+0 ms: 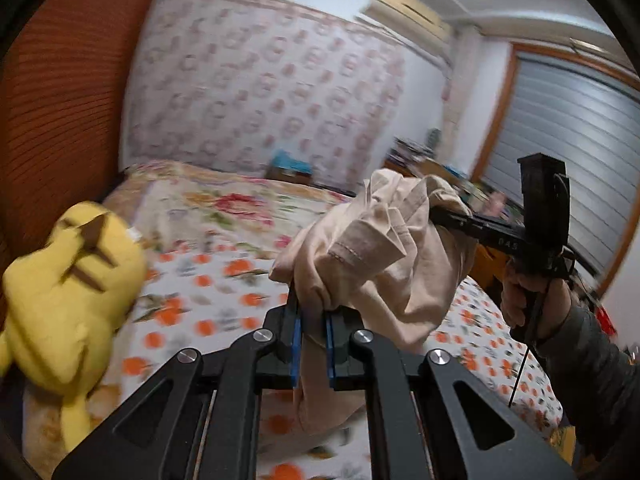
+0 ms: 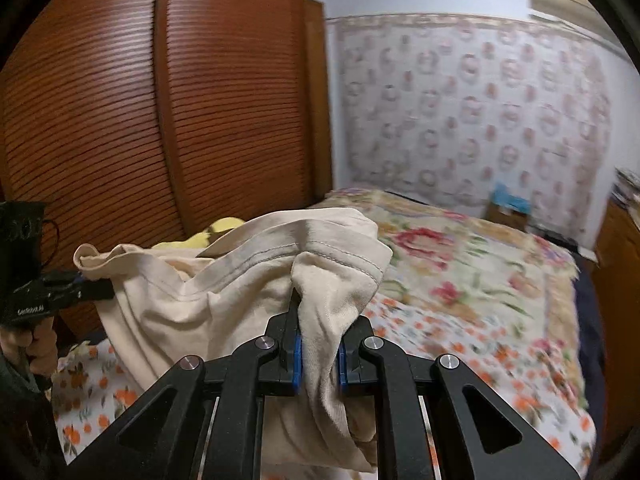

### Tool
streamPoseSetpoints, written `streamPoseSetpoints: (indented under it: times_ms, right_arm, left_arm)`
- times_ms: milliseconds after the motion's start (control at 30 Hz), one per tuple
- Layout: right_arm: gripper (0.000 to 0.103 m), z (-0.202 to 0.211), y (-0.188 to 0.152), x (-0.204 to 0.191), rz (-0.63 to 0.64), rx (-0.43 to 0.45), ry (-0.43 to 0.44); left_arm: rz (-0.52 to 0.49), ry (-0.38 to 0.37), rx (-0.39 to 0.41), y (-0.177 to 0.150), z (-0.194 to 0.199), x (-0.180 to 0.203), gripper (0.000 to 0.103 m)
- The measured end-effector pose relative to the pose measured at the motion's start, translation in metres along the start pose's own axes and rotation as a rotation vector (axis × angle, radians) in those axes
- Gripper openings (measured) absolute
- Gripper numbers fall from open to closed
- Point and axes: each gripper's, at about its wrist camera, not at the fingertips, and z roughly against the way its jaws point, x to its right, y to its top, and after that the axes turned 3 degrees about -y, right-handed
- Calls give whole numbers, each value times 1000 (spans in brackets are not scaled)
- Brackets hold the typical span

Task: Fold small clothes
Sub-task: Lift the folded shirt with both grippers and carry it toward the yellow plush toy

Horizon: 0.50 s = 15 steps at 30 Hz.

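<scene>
Left wrist view: my left gripper (image 1: 311,312) is pinching a bunched edge of the cream garment (image 1: 372,248), its fingertips buried in cloth. Across from it, my right gripper (image 2: 318,320) is clamped on another fold, with the garment slung between the two, up off the flowered bed (image 2: 480,300). A yellow plush toy (image 1: 68,300) blurs at the left. Background's smeared; what kind of garment it is, I can't tell.
</scene>
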Motion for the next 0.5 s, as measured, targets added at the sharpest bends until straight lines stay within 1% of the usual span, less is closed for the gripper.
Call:
streamPoseSetpoints:
  times_ms: [100,200,267,333,367,500]
  right_arm:
    - [12,-50,24,-11,61,-18,29]
    - [12,-102,42,-19,113,-53,58]
    - [12,-132,51,-17,146,-78,74]
    - [12,-169,64,-31,187,-102,87]
    - [12,-181,65,-29,201,-112,97]
    - [12,-236,82,-47,251,-148,132]
  left_arm:
    - [61,59,-7,-11,2,-36,10]
    - [114,95,-31,-27,-3,-64,10]
    - [143,114,-42,-36,-6,-75,9]
    - [176,136,-48,-45,-8,-86,9]
    - [188,145,-51,-48,-8,-90,9]
    - [216,188,-43,-56,-4,-100,9]
